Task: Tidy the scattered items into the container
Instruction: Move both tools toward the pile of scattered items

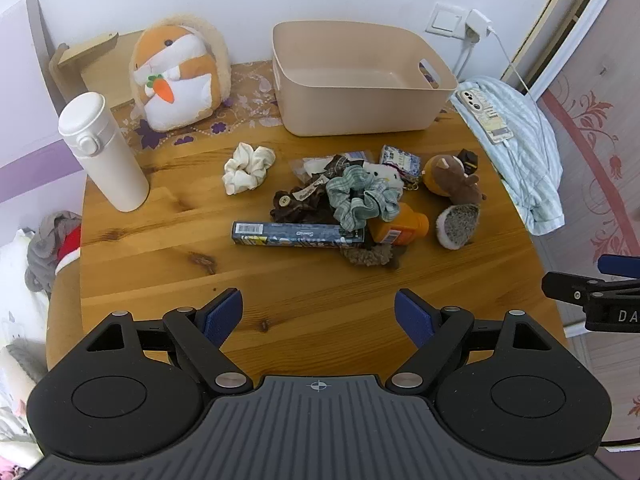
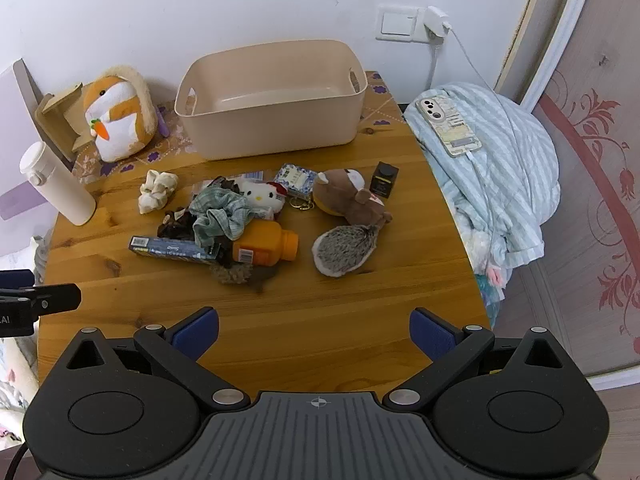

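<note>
I am holding both grippers, left gripper [image 1: 318, 314] and right gripper [image 2: 314, 330], wide apart and empty; I am aiming low at the hedgehog toy [image 2: 345, 249] for the bin [image 2: 276, 128].

Black fingers [image 1: 188, 332], blue pads [image 1: 222, 314]

Both wrist views look steeply down from the near table [image 1: 168, 240] edge, sharing the container [image 1: 360, 80].

White wall [image 2: 200, 8] with light switch [image 2: 396, 24] — wooden table [image 2: 320, 312] against it.
</note>
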`<state>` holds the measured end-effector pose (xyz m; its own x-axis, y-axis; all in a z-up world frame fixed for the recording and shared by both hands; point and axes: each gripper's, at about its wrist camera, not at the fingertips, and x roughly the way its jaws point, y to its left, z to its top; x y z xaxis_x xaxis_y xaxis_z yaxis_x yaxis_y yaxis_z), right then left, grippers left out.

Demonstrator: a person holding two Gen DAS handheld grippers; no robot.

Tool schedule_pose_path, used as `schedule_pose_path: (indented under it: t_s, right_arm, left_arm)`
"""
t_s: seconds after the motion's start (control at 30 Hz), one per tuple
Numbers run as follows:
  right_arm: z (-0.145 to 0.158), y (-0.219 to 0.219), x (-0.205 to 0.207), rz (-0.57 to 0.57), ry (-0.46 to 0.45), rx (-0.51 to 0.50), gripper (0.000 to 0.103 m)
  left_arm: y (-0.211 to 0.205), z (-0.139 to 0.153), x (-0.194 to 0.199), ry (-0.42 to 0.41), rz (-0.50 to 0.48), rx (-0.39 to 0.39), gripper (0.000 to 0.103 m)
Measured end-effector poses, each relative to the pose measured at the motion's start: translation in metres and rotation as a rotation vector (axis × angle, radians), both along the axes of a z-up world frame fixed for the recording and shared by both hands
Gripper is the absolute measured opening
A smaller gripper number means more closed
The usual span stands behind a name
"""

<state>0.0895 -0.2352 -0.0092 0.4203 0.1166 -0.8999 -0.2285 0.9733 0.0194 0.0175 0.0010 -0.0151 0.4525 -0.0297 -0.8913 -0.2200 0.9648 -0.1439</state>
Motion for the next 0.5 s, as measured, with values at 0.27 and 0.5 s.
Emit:
schedule_pose_path:
  t_s: [0.27, 0.5]
  right_arm:
    - [-0.006, 0.001, 0.010, 0.005, 0.005, -0.033, 0.103]
    - [-0.014, -0.005, 0.026, 0.016, 0.007, -0.040, 0.103]
  left_arm:
    - [0.011, -0.012, 0.011, 0.031, 0.064, 0.027, 0.085]
    - [0.020, -0.024, 0.022, 0.048, 0.049, 0.027, 0.084]
